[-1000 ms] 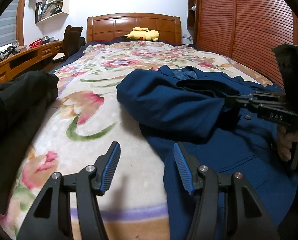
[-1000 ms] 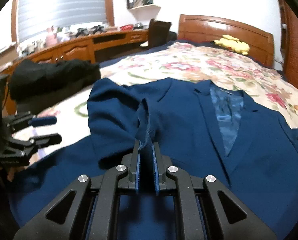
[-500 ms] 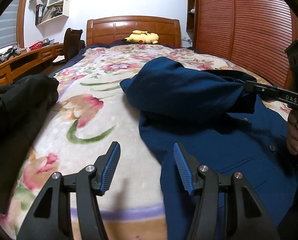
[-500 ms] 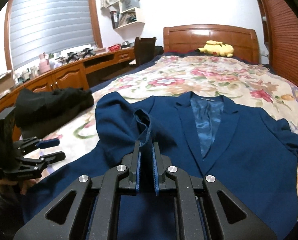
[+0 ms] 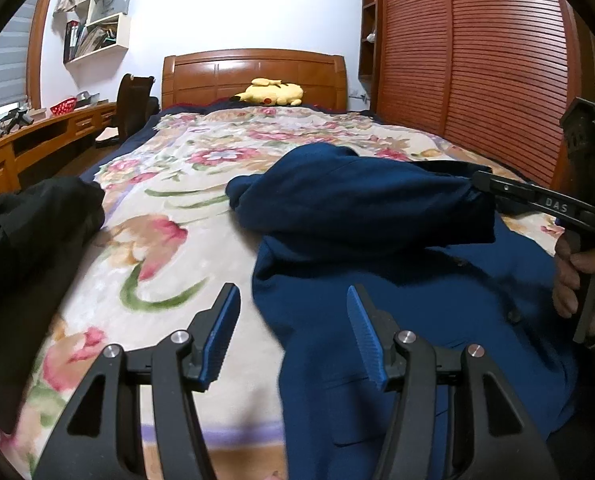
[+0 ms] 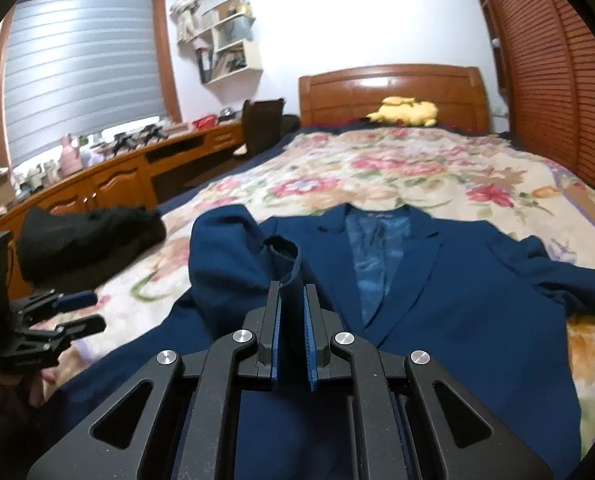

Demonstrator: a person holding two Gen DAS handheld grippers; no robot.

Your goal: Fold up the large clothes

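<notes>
- Right gripper (image 6: 291, 292) is clenching the cuff (image 6: 283, 250) of the jacket's sleeve (image 6: 233, 248), pads pinching the fabric from both sides.
- Sleeve is hanging lifted above the jacket (image 6: 437, 280) body, bridging from the shoulder to the jaws; the left view is showing it (image 5: 361, 204) draped across the chest toward the right gripper (image 5: 481, 178).
- Left gripper (image 5: 293, 334) is sitting released, jaws wide apart, gripping nothing, hovering over the jacket's near left edge where it is meeting the blanket (image 5: 157, 248).
- Jacket is lying face up on the bed, collar pointing toward the headboard (image 6: 393, 92), lapels open and lining (image 6: 373, 252) showing.
- Other sleeve (image 6: 569, 276) is lying spread out to the right on the blanket.
- Black garment (image 6: 89, 240) is sitting bunched at the bed's left edge, apart from the jacket.
- Yellow plush (image 6: 407, 112) is lying by the headboard.
</notes>
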